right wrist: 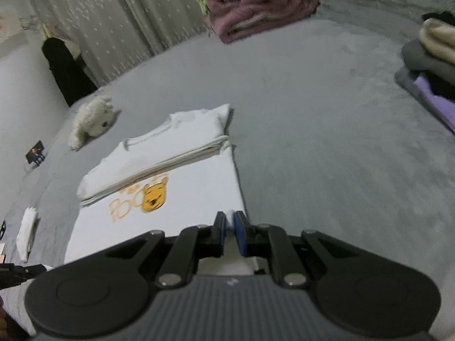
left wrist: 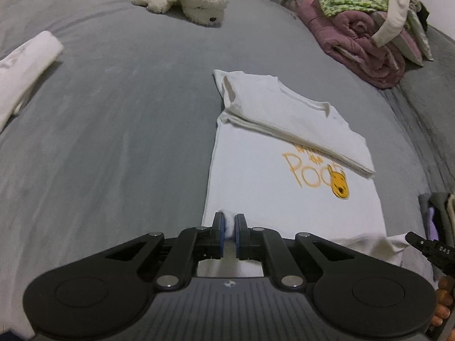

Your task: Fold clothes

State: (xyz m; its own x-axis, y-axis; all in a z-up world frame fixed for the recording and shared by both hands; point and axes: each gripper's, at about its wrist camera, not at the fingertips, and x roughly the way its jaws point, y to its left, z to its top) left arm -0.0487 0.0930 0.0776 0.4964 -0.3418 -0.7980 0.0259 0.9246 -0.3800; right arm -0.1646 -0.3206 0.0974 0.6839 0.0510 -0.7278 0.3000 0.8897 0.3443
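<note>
A white T-shirt [left wrist: 273, 199] with an orange bear print lies on the grey bed, its upper part folded down over the print. My left gripper [left wrist: 229, 228] is shut on the shirt's near left hem corner, white cloth pinched between the blue pads. In the right wrist view the same T-shirt [right wrist: 182, 187] lies ahead, and my right gripper [right wrist: 230, 228] is shut on its near right hem corner. The tip of the right gripper [left wrist: 426, 245] shows at the far right of the left wrist view.
A white plush dog [left wrist: 184, 0] lies at the back of the grey bed [left wrist: 99, 142]. A rolled pink blanket with clothes on top [left wrist: 366, 37] sits back right. A folded white garment [left wrist: 20, 68] lies left. A stack of folded clothes [right wrist: 429, 65] stands right.
</note>
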